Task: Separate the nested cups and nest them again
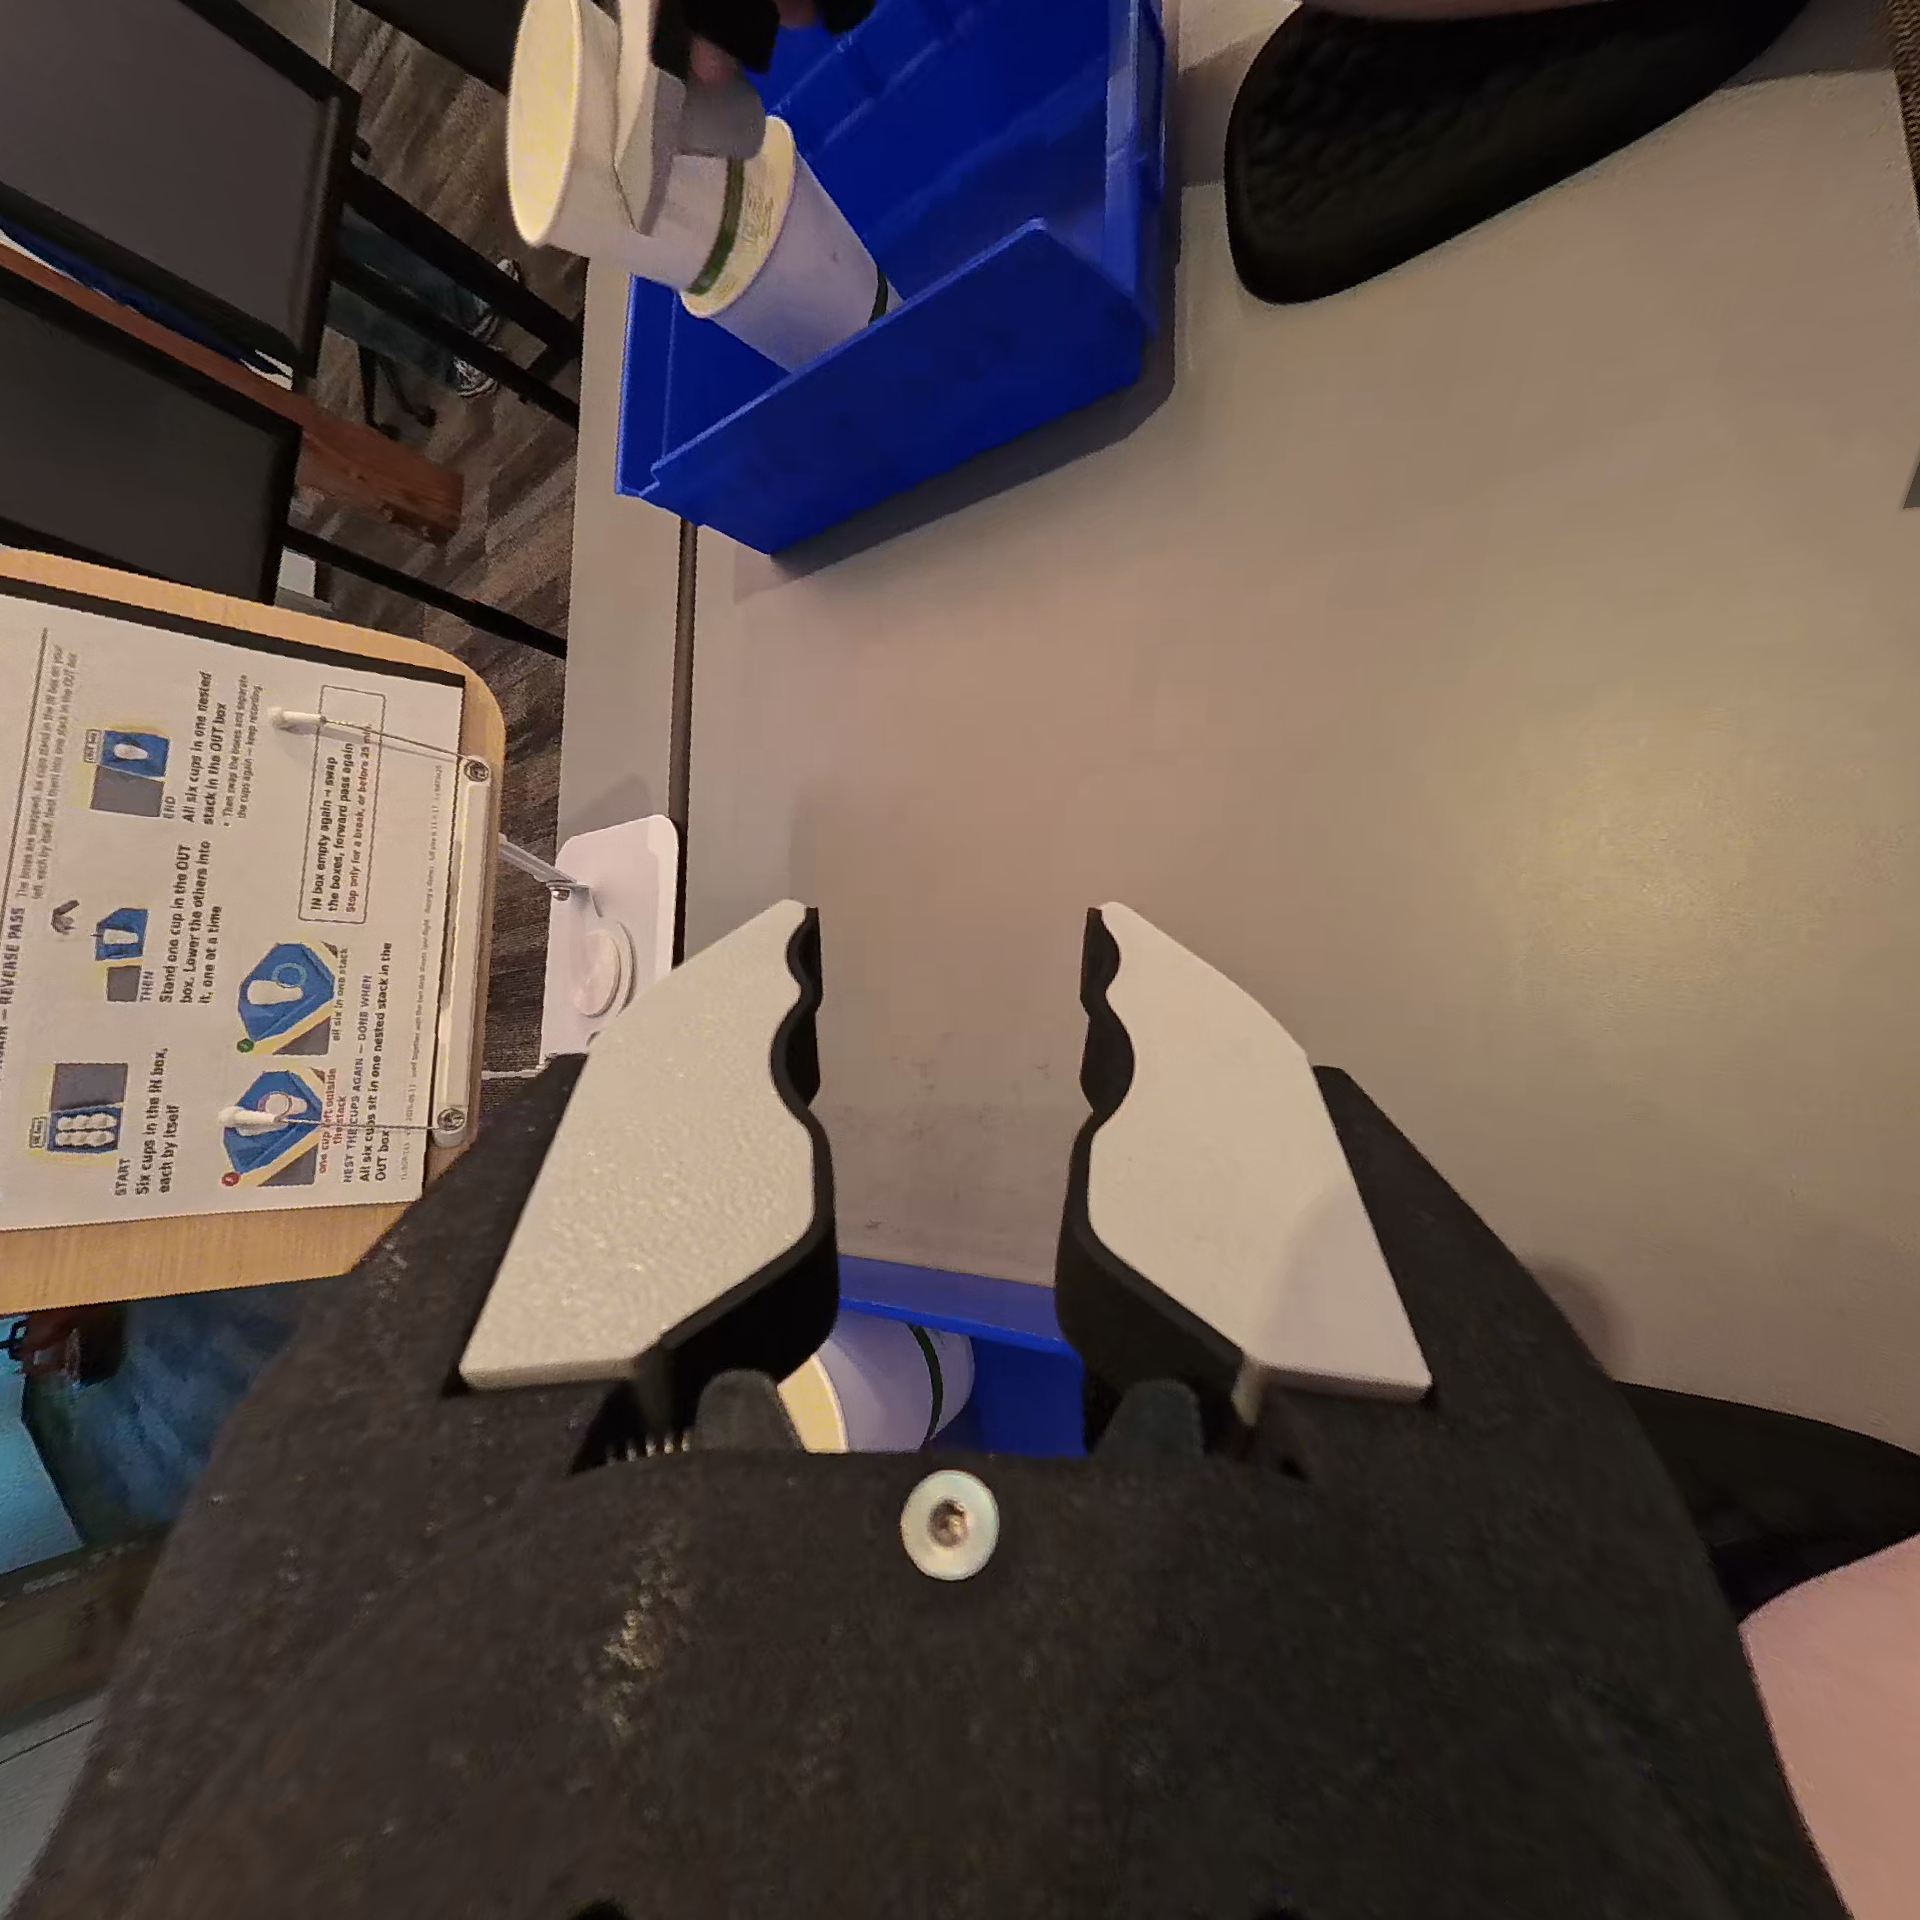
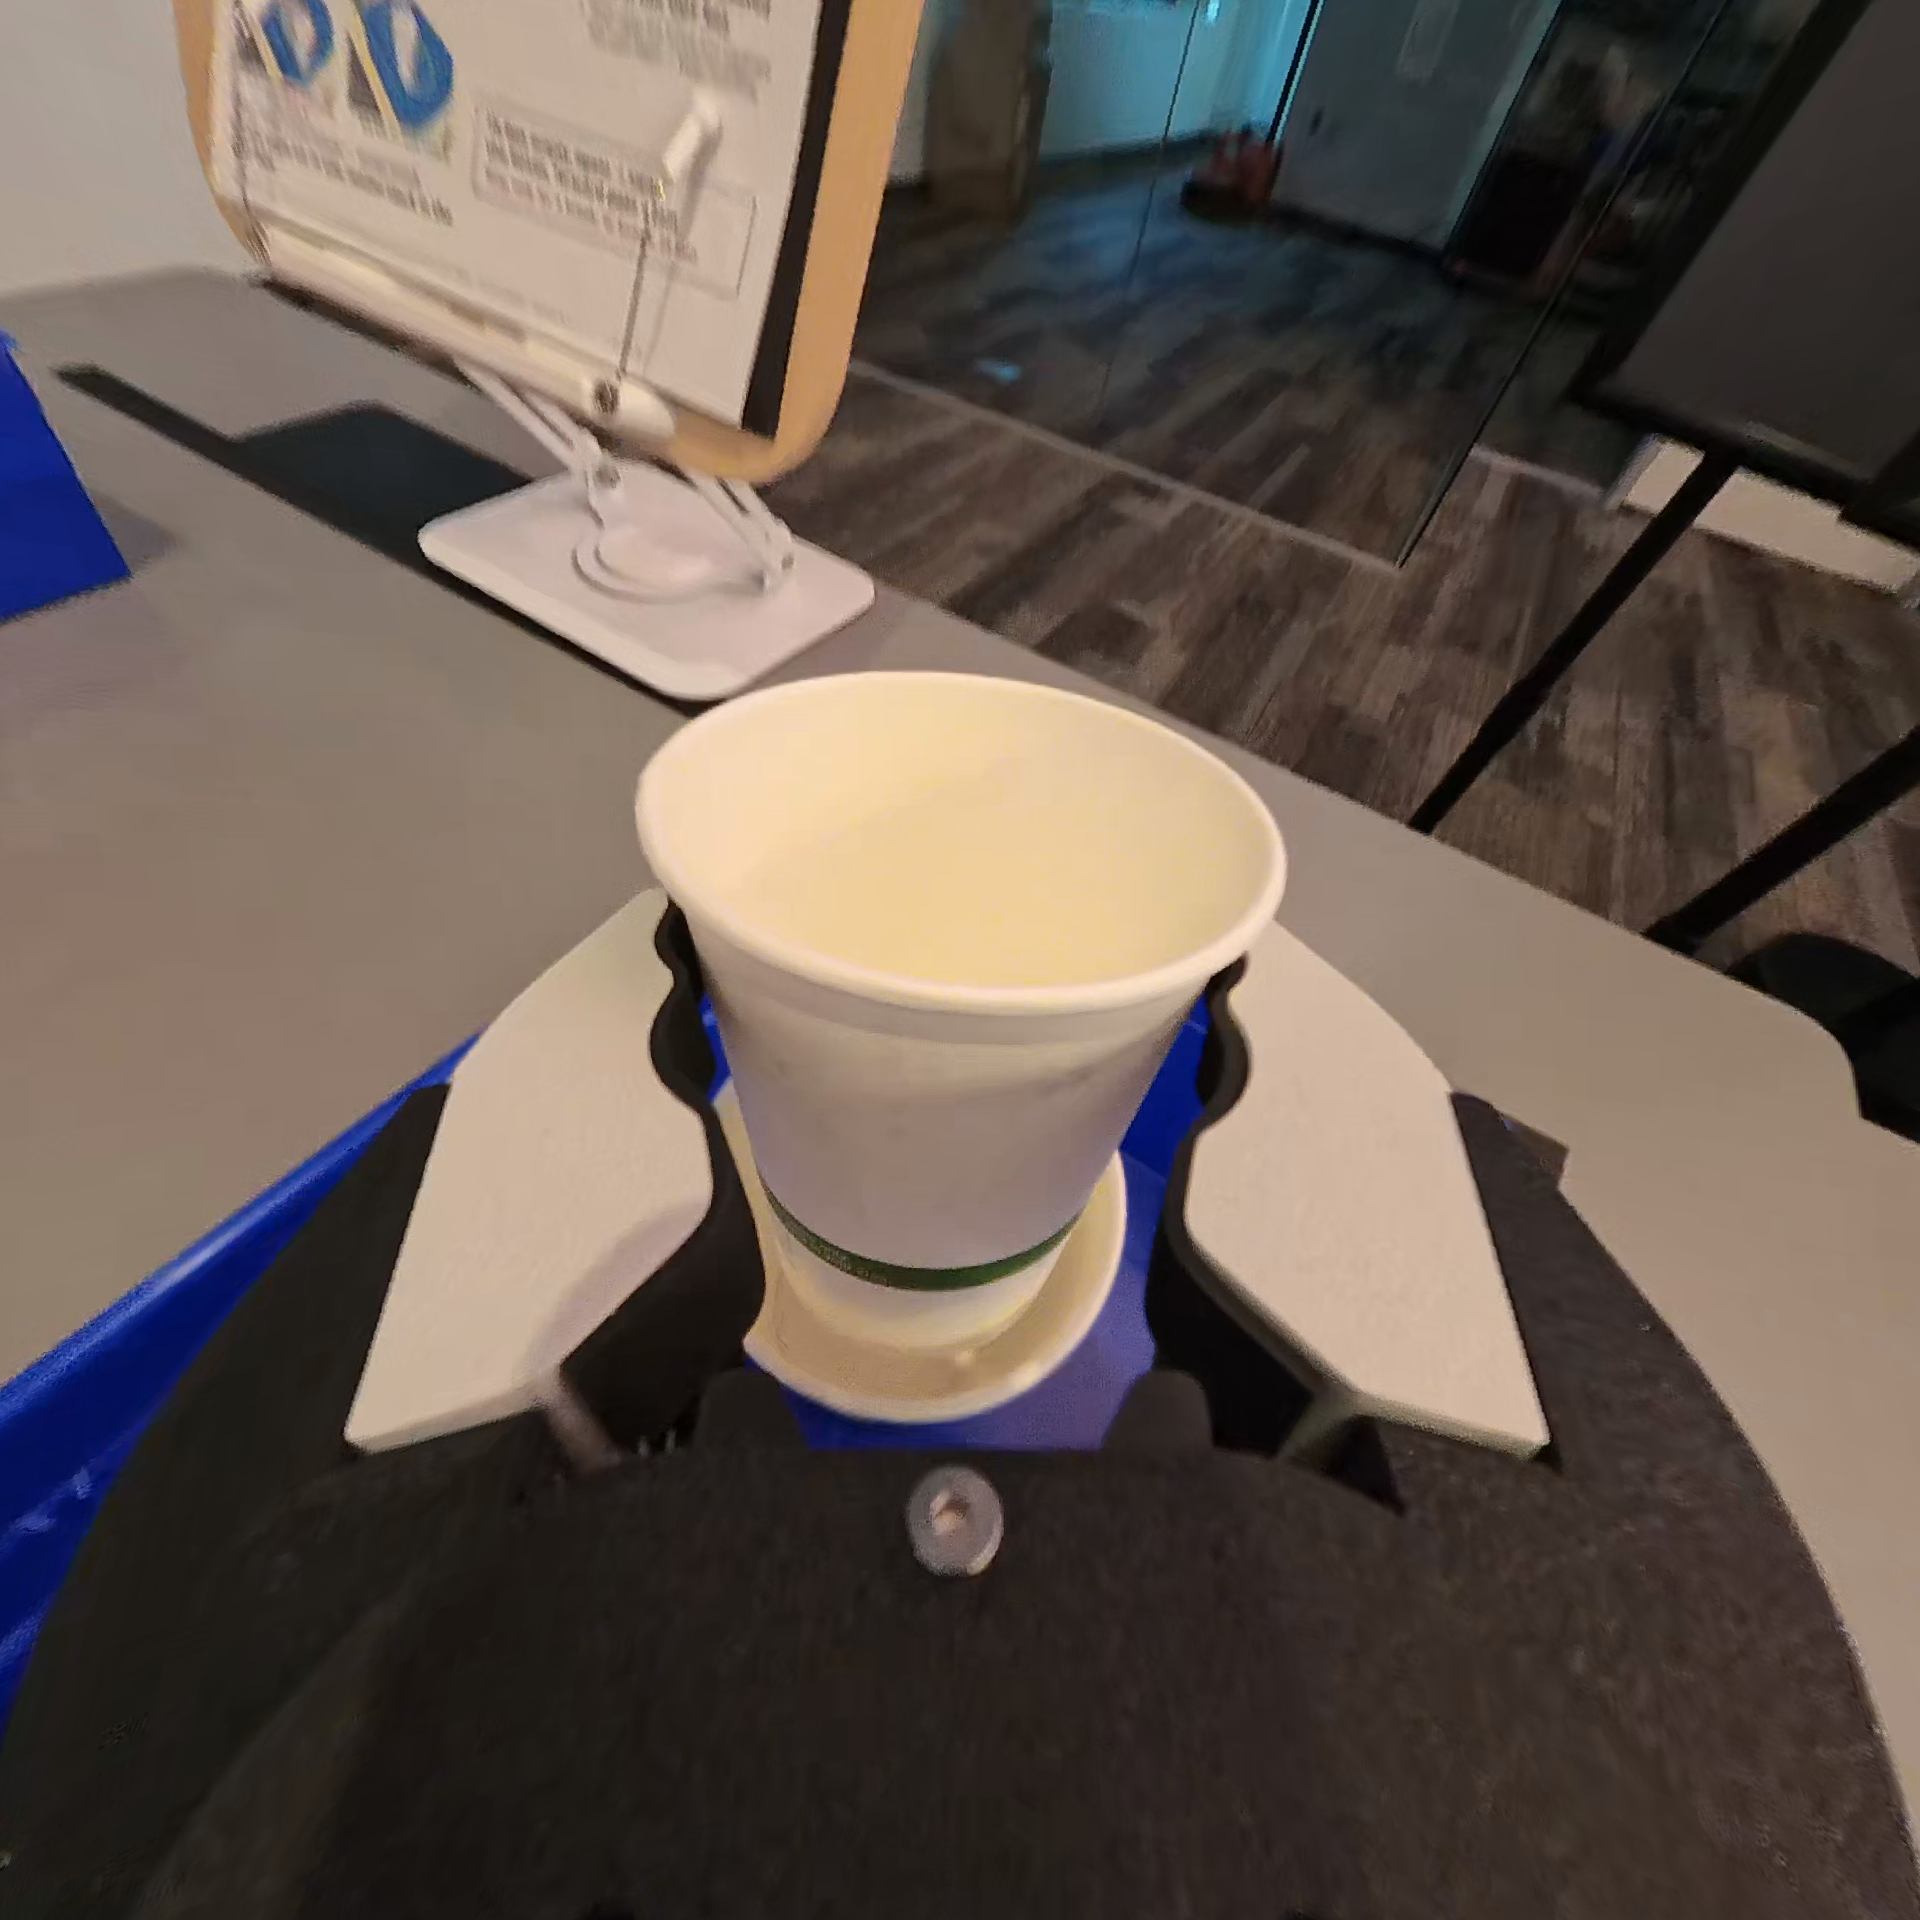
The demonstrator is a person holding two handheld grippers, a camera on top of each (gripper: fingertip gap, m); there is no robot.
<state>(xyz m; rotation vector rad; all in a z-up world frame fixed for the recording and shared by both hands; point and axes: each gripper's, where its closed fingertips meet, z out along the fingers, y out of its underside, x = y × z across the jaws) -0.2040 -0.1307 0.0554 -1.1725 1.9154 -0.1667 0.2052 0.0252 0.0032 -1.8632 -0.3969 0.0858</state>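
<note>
Cup poised at the mouth of another

Right claw (image 2: 951,945) closed around a white paper cup (image 2: 935,1039), gripped on its flanks just under the rolled rim, upright with a slight tilt. Base of that held cup set just inside the mouth of a lower cup (image 2: 935,1361), which stands in a blue bin (image 2: 208,1299). Seen from the left wrist view as well: held cup (image 1: 582,135) over the lower cup (image 1: 790,260) inside the far bin (image 1: 935,416).

Left claw (image 1: 951,935) spread wide and empty, hanging over the bare grey table (image 1: 1351,831). Beneath it, a second blue bin (image 1: 935,1299) with at least one more cup (image 1: 883,1392) showing between the fingers.

Progress, as a judgement: somewhere mid-pass, neither end reached. Impossible to tell from these views alone whether lifting out or lowering in. Number of cups in either bin not countable; part of the job clearly left, with cups in both bins.

Materials: thin waxed paper, tapered walls, cream inside, a narrow green band near the base, rim rolled and easily dented. Bins of hard glossy plastic with straight walls. Claw fingers flat, pale grey and grainy on top, with black wavy rubber-like edges inside. Table matt and smooth. Printed sheet on a wood-edged stand (image 2: 520,156) at the table's edge.
</note>
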